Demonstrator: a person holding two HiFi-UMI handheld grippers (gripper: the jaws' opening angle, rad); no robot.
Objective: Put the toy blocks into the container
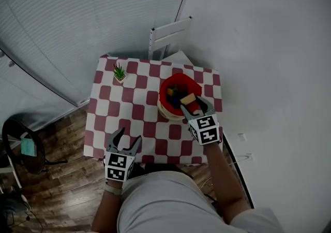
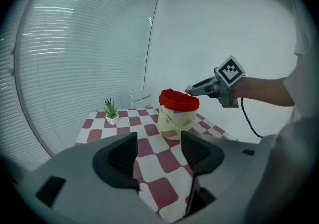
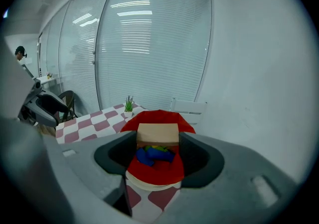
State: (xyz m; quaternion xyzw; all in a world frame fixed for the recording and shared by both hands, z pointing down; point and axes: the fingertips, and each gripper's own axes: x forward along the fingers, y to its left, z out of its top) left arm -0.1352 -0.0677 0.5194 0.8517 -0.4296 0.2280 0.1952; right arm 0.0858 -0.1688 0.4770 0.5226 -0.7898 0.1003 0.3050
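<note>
- Right gripper (image 1: pixel 195 101) is clenched on a tan block (image 1: pixel 189 99); in the right gripper view the block (image 3: pixel 157 135) fills the gap from one pad to the other.
- Left gripper (image 1: pixel 126 141) is released. Its own view shows the jaws apart, with only the checked cloth between them.
- Only the right gripper view looks into the container (image 3: pixel 154 170): blue and green blocks (image 3: pixel 152 153) lie on its red lining.
- Only the left gripper view shows the container (image 2: pixel 178 113) from the side, with a cream wall under a red rim, and the right gripper (image 2: pixel 192 88) above that rim.
- In the head view the held block hangs over the lower right part of the container (image 1: pixel 173 84), just above the rim.
- The container stands near the right edge of the table (image 1: pixel 129 113). To its left lies a wide stretch of bare cloth.
- A small plant (image 1: pixel 119 74) stands at the table's upper left corner, well apart from the container.
- The left gripper hangs at the table's lower edge, well apart from the container.
</note>
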